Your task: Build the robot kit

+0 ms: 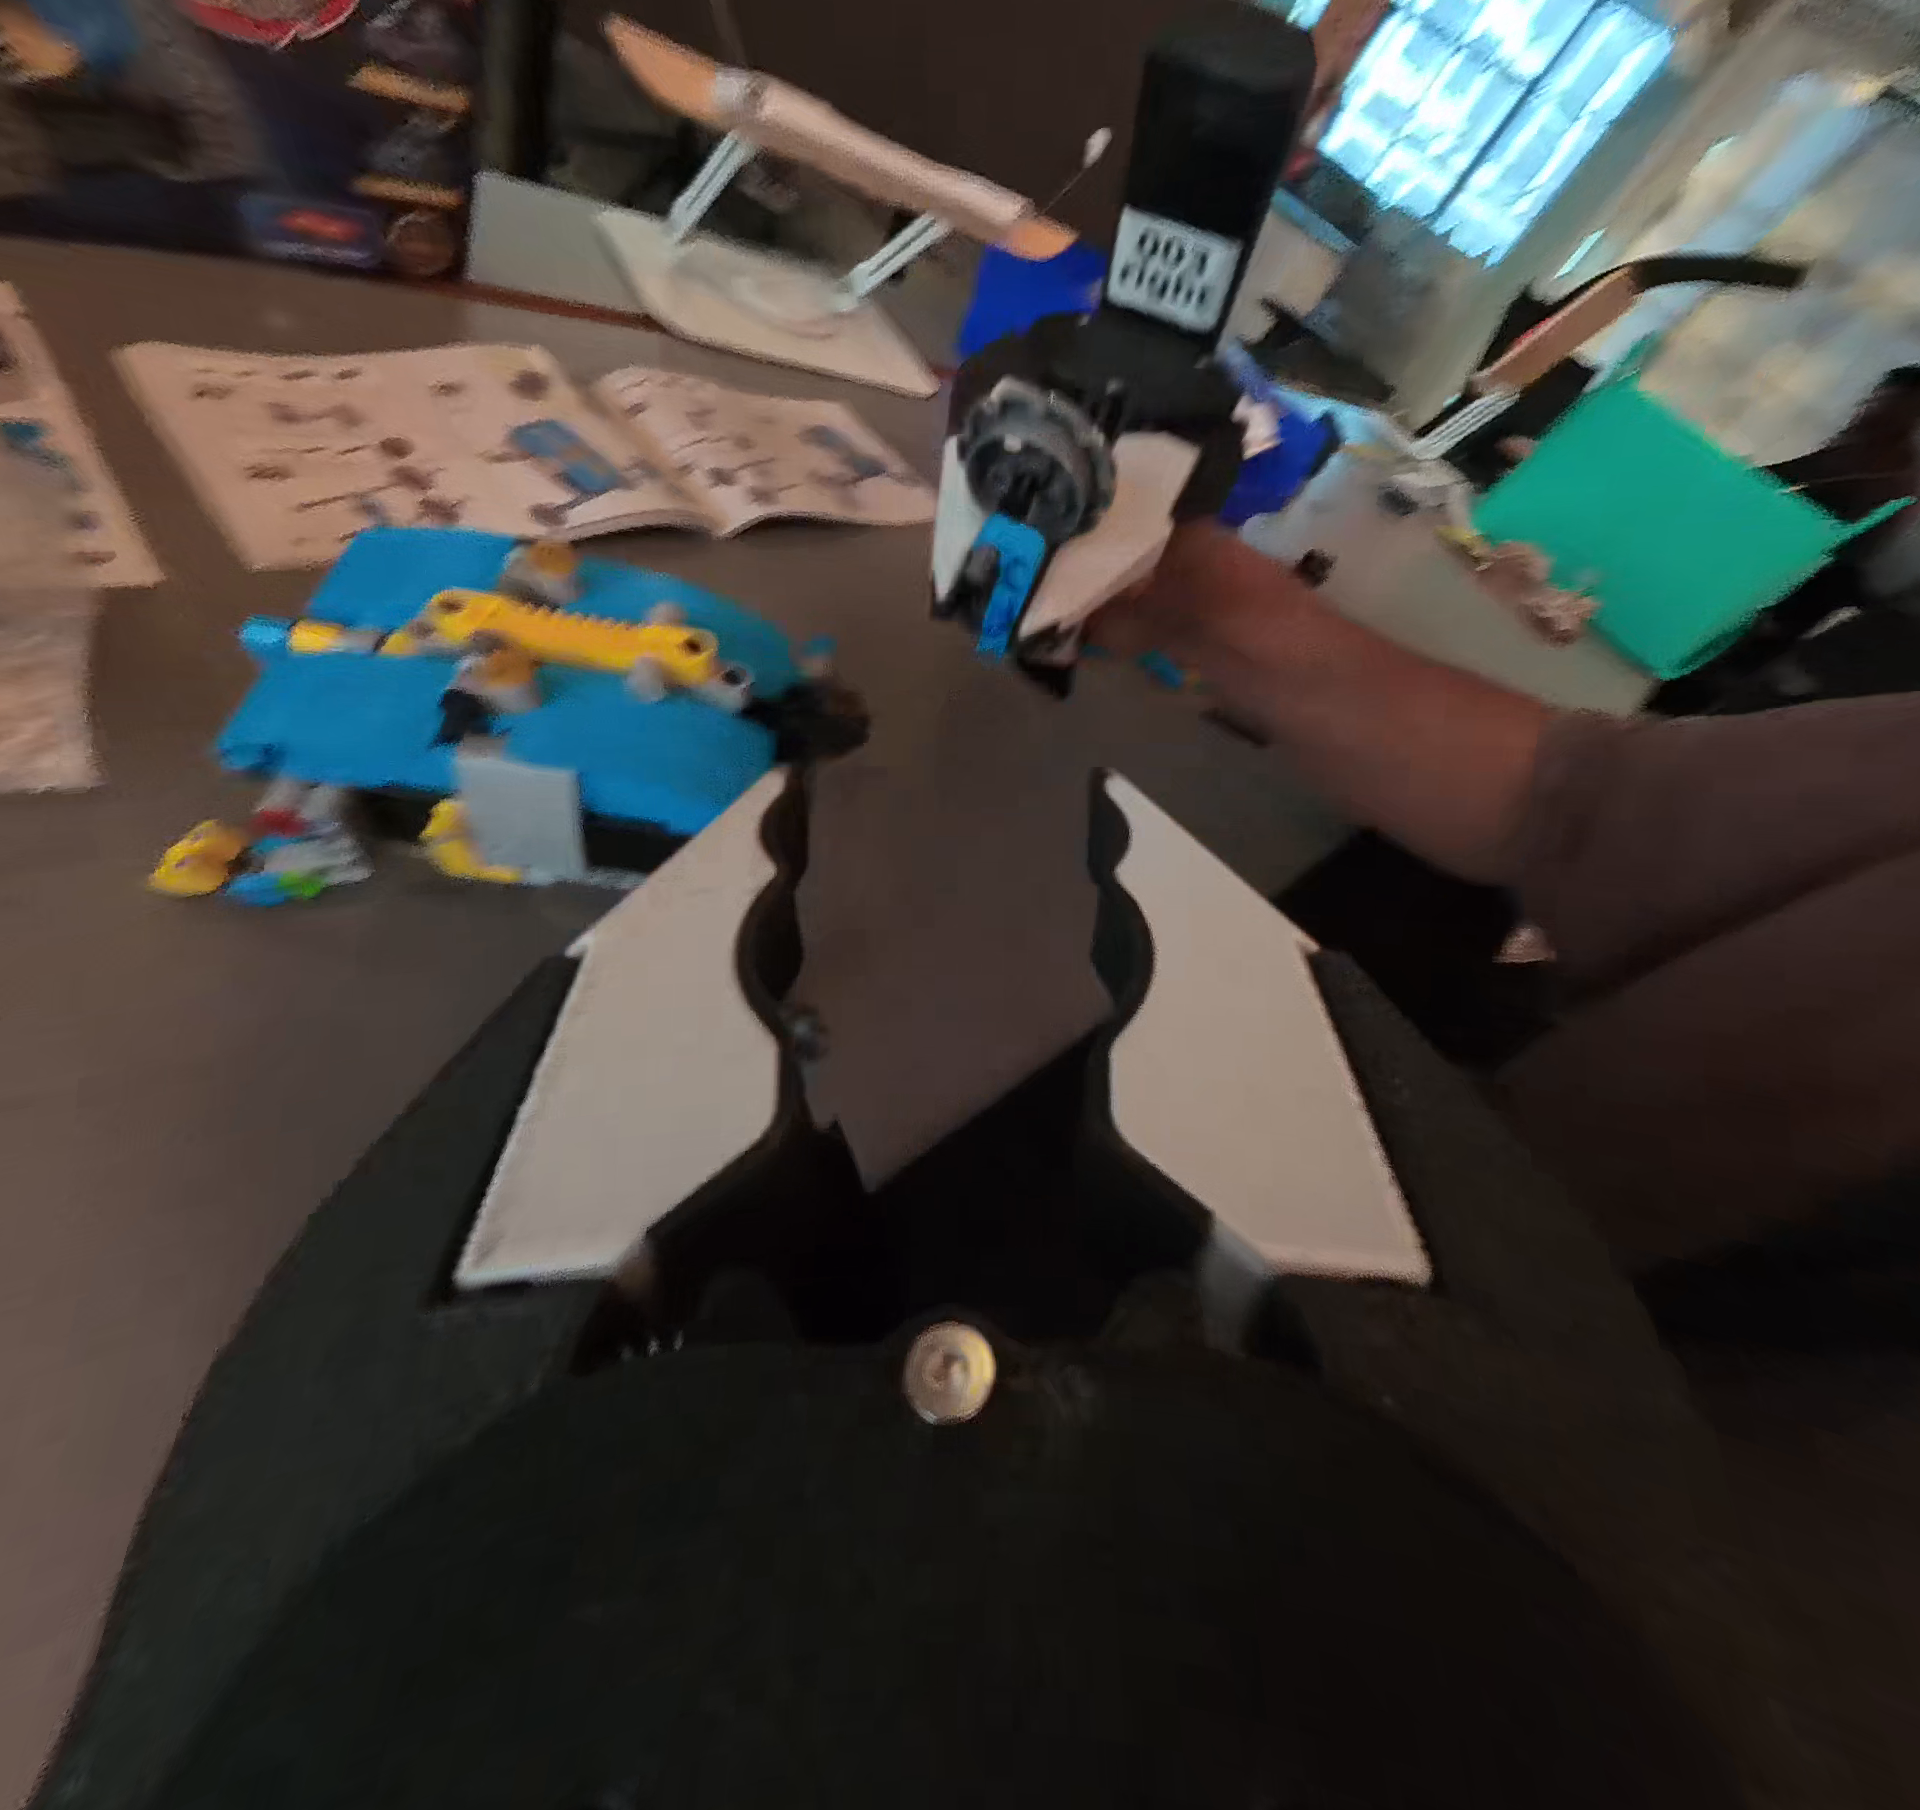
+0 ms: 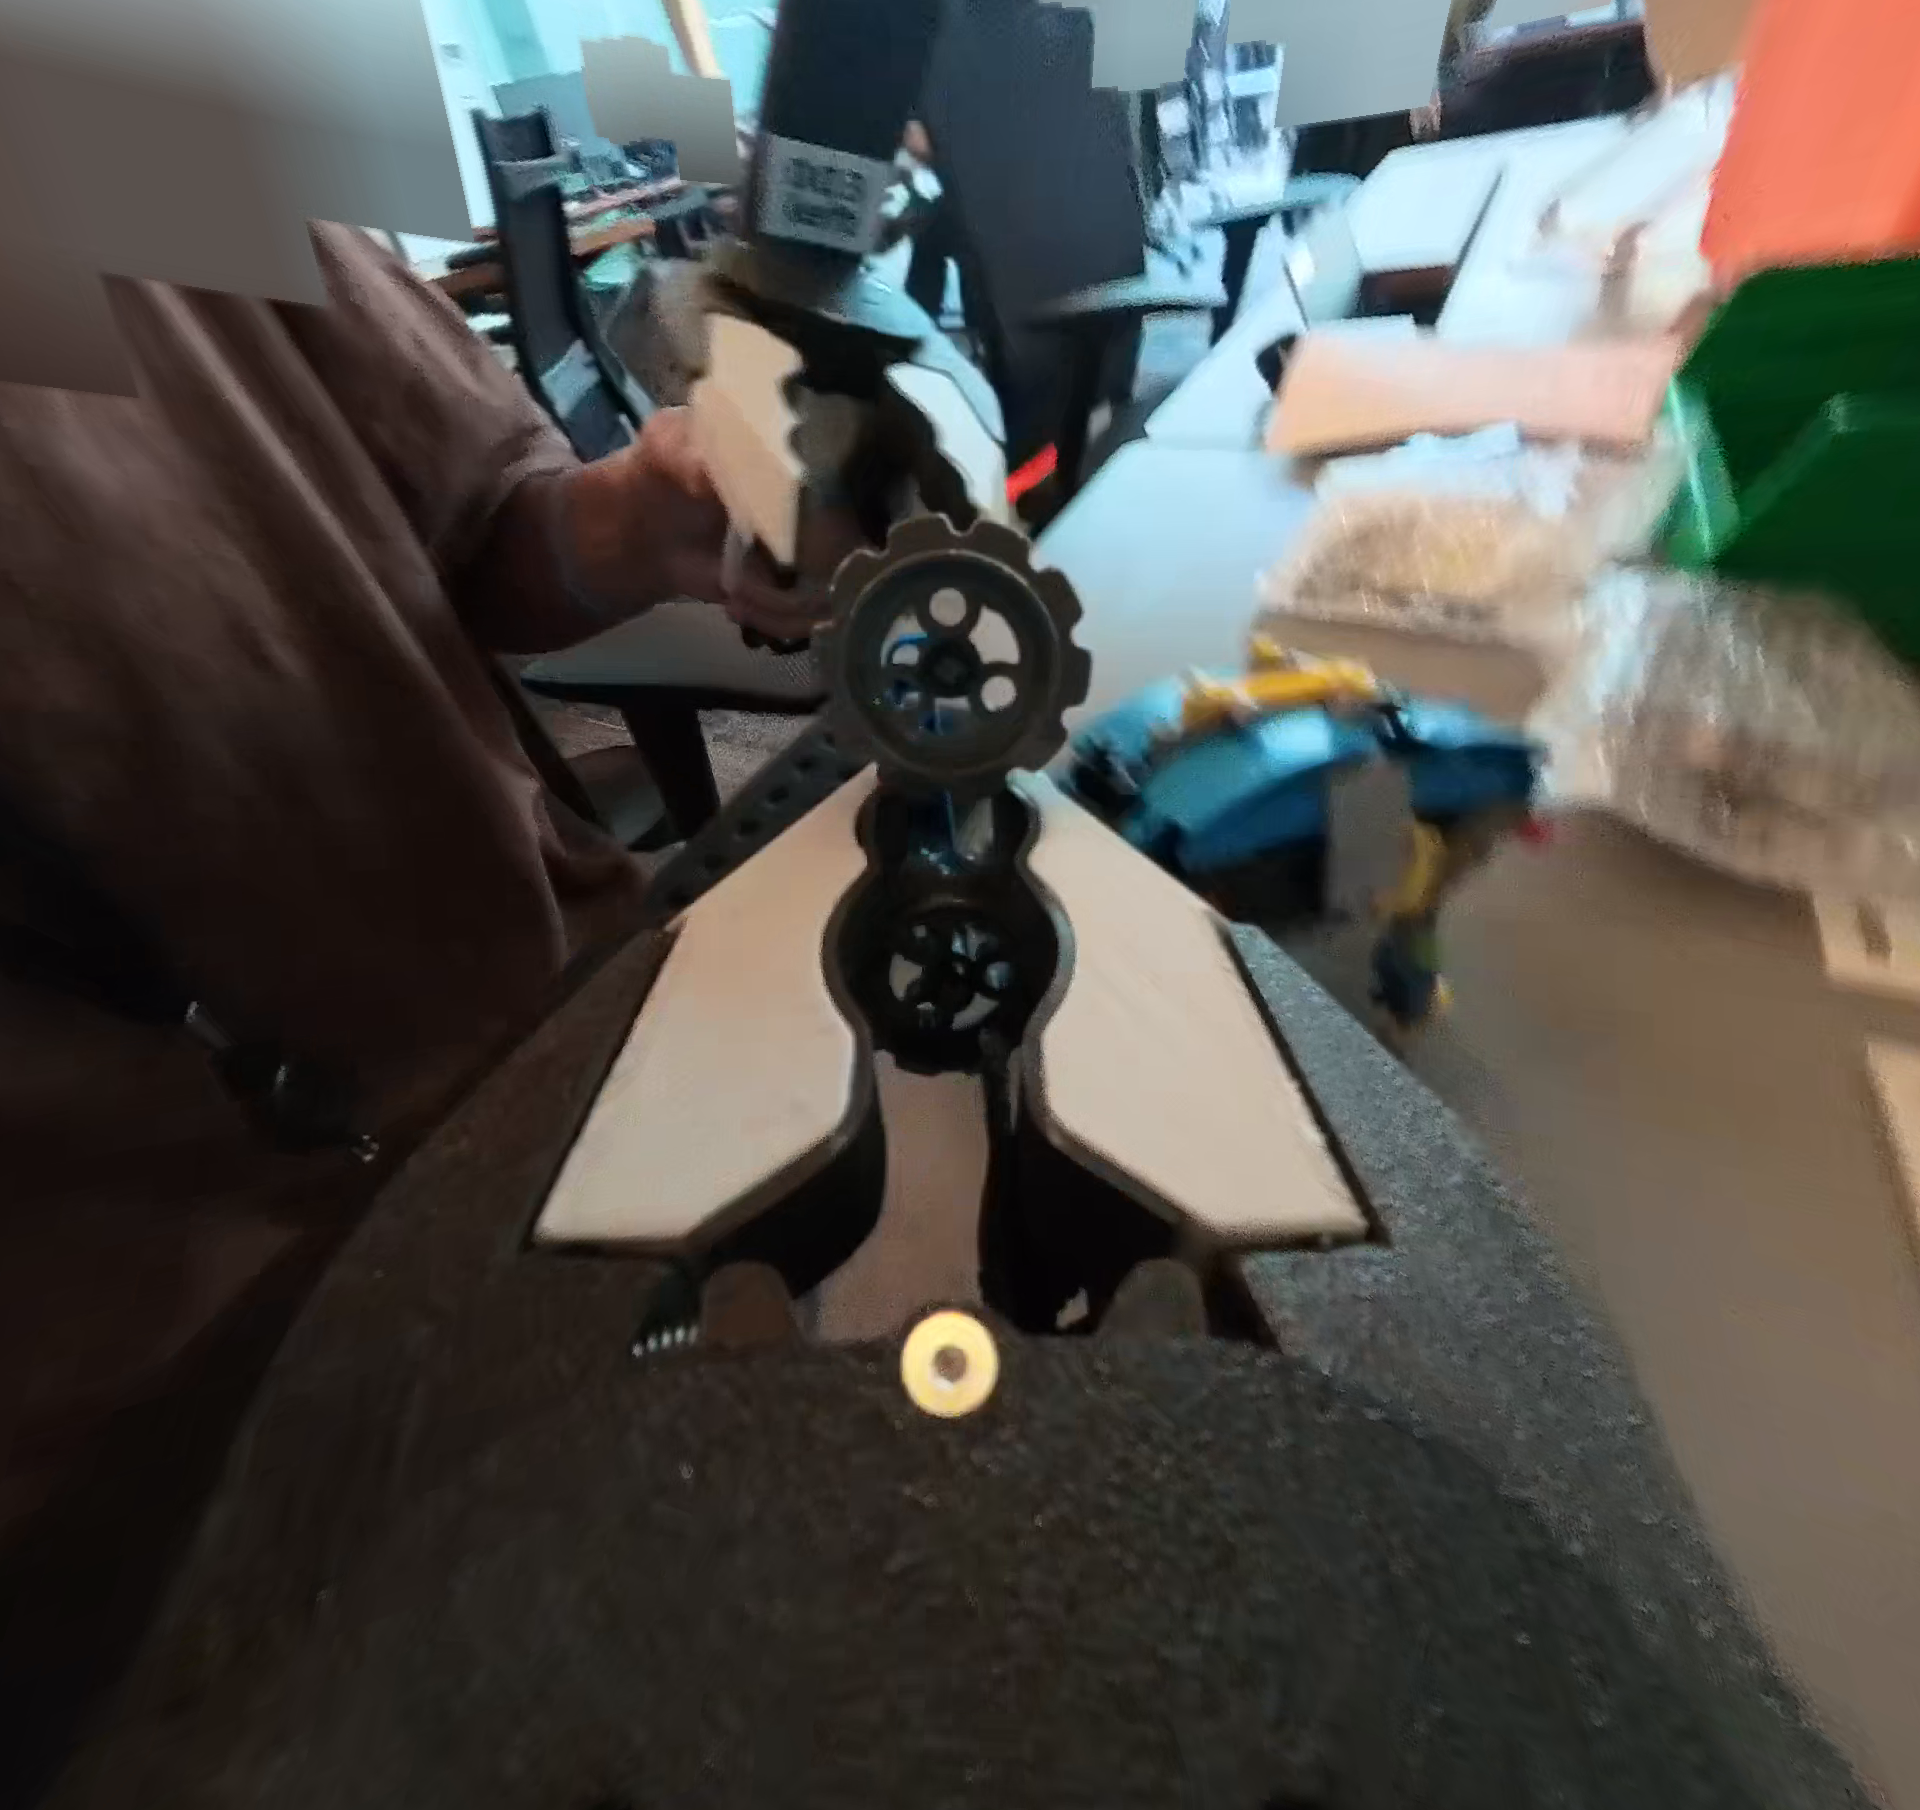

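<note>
My left gripper (image 1: 948,794) is open and empty, held above the dark table (image 1: 260,1085). My right gripper (image 2: 948,810) is shut on a small wheel assembly: a grey toothed wheel (image 2: 951,669) sticks out past the fingertips, and a second black wheel (image 2: 945,971) sits between the fingers with a blue piece. In the left wrist view the right gripper (image 1: 1023,565) is held up ahead, with the grey wheel (image 1: 1029,456) and the blue piece (image 1: 1006,576) in it. A blue and yellow brick model (image 1: 520,700) lies on the table to the left; it also shows in the right wrist view (image 2: 1299,752).
An open instruction booklet (image 1: 520,441) lies behind the model, with a printed box (image 1: 239,67) and a white stand (image 1: 790,295) farther back. A green bin (image 1: 1662,534) stands at the right. Clear plastic bags (image 2: 1714,721) lie beside the model. A person's brown sleeve (image 2: 260,669) fills the left.
</note>
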`<state>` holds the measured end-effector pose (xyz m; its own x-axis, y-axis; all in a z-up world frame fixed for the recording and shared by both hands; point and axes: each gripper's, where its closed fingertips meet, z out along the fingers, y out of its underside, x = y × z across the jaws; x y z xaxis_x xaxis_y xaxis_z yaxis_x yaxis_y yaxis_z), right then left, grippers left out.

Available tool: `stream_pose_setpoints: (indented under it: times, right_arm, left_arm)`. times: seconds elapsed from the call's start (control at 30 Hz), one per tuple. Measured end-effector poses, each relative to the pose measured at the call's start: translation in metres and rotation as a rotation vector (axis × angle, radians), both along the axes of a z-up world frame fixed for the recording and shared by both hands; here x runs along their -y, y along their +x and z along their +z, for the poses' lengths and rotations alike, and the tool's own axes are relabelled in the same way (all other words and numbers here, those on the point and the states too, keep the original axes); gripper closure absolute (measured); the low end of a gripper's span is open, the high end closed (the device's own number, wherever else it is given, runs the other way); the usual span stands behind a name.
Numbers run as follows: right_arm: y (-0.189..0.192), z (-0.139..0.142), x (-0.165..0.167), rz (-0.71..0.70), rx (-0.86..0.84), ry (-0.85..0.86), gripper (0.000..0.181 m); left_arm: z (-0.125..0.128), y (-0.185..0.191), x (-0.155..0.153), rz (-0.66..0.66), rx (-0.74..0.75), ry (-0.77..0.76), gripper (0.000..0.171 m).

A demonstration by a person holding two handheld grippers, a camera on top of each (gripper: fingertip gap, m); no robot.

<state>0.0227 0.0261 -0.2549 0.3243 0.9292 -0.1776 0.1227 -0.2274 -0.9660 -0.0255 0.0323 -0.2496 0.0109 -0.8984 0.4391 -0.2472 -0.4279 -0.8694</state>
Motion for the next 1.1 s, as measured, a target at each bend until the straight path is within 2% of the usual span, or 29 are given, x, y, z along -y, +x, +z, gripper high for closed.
stream_pose_setpoints:
  times: [0.13,0.23,0.3,0.43,0.53,0.63,0.77,0.87,0.9,1.0,1.1]
  right_arm:
    - [0.031,-0.037,-0.027,-0.073,-0.058,-0.343,0.165]
    - [0.037,-0.049,-0.032,-0.040,-0.098,-0.465,0.165]
    - [0.033,-0.058,-0.032,-0.008,-0.060,-0.467,0.165]
    - [0.032,-0.053,-0.037,0.072,-0.032,-0.356,0.164]
    - [0.033,-0.049,-0.039,0.113,-0.055,-0.417,0.164]
    - [0.032,-0.043,-0.038,0.087,-0.125,-0.442,0.164]
    - [0.046,-0.046,-0.042,-0.037,-0.181,-0.479,0.164]
    - [0.051,-0.044,-0.027,-0.082,-0.259,-0.542,0.164]
    - [0.051,-0.050,-0.018,-0.095,-0.236,-0.570,0.164]
    - [0.056,-0.087,0.017,-0.131,-0.014,-0.674,0.164]
    - [0.059,-0.108,0.050,-0.111,0.146,-0.689,0.164]
  left_arm:
    - [-0.046,0.006,-0.027,0.087,-0.117,0.039,0.111]
    - [-0.061,0.010,-0.036,0.096,-0.162,0.070,0.111]
    - [-0.061,0.012,-0.038,0.101,-0.154,0.069,0.110]
    - [-0.064,0.011,-0.040,0.116,-0.133,0.027,0.109]
    - [-0.069,0.011,-0.044,0.143,-0.164,0.045,0.118]
    - [-0.078,0.012,-0.043,0.147,-0.216,0.077,0.125]
    - [-0.089,0.017,-0.036,0.091,-0.276,0.052,0.132]
    - [-0.091,0.020,-0.028,0.038,-0.280,-0.003,0.146]
    - [-0.091,0.020,-0.027,0.030,-0.277,-0.015,0.148]
    - [-0.092,0.022,-0.021,0.008,-0.287,-0.004,0.162]
    - [-0.093,0.029,-0.002,-0.021,-0.301,-0.062,0.161]
